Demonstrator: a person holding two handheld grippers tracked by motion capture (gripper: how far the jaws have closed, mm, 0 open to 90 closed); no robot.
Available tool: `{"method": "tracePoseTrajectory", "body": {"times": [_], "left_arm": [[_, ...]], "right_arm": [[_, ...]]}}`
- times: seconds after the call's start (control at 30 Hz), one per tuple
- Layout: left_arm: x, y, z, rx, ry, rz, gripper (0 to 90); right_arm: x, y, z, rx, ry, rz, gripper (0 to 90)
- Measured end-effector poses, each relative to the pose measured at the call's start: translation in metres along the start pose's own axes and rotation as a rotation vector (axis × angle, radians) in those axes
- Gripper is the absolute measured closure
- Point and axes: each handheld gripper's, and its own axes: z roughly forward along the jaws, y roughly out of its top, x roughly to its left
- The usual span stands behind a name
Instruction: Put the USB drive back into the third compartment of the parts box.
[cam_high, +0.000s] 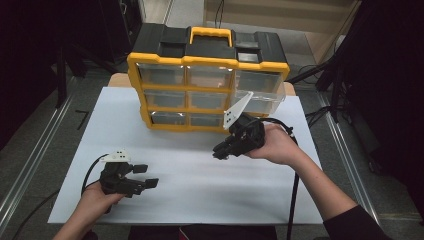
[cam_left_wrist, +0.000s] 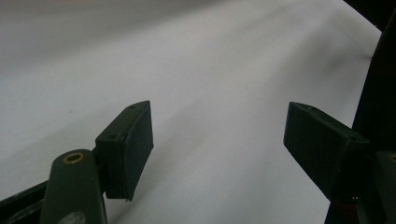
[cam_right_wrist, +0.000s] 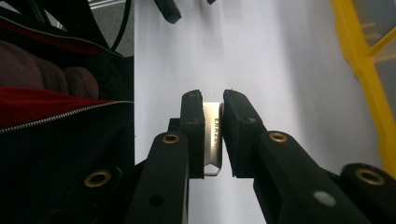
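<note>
On the left of the white table top (cam_high: 190, 200), your left gripper (cam_high: 142, 176) sits low over the sheet near its front left corner, its jaws spread well apart with nothing between them; the left gripper view has bare white surface running out ahead of the pads (cam_left_wrist: 128, 149), so you have open room forward and toward the middle. A black cable trails from it back past your left hand (cam_high: 95, 200) toward the front edge. Across the centre the sheet is bare from the front edge up to the organizer, and the two grippers are well apart. Behind that open stretch stands the yellow-and-black drawer organizer (cam_high: 207, 60), upright at the far edge of the table, its clear drawers facing you; the right-hand drawer (cam_high: 260, 102) of the middle row is pulled partly out and overhangs the sheet. Just in front of the organizer's lower right corner, your right gripper (cam_high: 220, 151) is held above the table in your right hand (cam_high: 275, 145), pointing back toward the middle. Its jaws are clamped on a small white eraser (cam_right_wrist: 214, 135), printed lettering showing on its edge in the right gripper view, the yellow frame close along one side. Beyond the table's right edge lie a metal rail and floor cables.
</note>
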Motion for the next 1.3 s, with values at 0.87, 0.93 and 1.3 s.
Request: {"method": "tracePoseTrajectory", "body": {"times": [0.87,0.93,1.3], "left_arm": [[-0.001,0.0,0.0,-0.001,-0.006,0.003,25.5],[-0.001,0.0,0.0,-0.003,-0.01,-0.001,25.5],[-0.002,0.0,0.0,-0.001,-0.011,0.004,25.5]], "right_arm": [[-0.003,0.03,-0.049,-0.002,0.005,-0.042,76.6],[-0.003,0.033,-0.054,0.0,-0.006,-0.048,76.6],[-0.007,0.044,-0.082,-0.018,-0.037,-0.064,76.6]]}}
